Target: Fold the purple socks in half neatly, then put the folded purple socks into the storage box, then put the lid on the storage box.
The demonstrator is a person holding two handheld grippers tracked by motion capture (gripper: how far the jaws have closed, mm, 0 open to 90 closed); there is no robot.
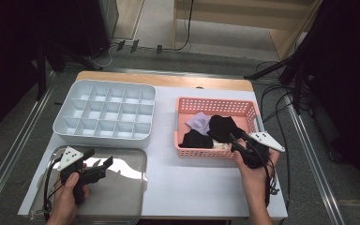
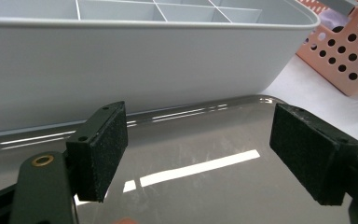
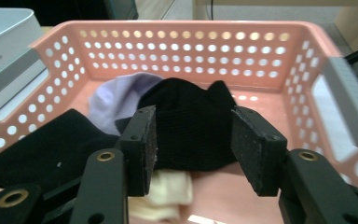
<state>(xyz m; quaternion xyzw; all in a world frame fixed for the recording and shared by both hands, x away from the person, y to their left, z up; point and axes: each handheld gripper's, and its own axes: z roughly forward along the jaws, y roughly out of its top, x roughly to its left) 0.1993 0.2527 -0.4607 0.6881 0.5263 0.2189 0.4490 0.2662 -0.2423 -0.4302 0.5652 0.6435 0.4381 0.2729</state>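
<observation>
Right gripper (image 3: pixel 193 154) half-spread around black sock (image 3: pixel 191 126), not pinching; may snag purple sock (image 3: pixel 116 100) at 10 o'clock. Left gripper (image 2: pixel 198 154) spread, empty.

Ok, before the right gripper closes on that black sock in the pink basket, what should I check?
1. Right gripper open: ok.
2. Black sock between its jaws: ok; contact cannot tell.
3. Purple sock and cream cloth outside the jaws: ok.
4. Pink basket flat on the table: ok.
5. Divided tray has free compartments: ok.
6. Left gripper open over the clear lid, apart: ok.
</observation>
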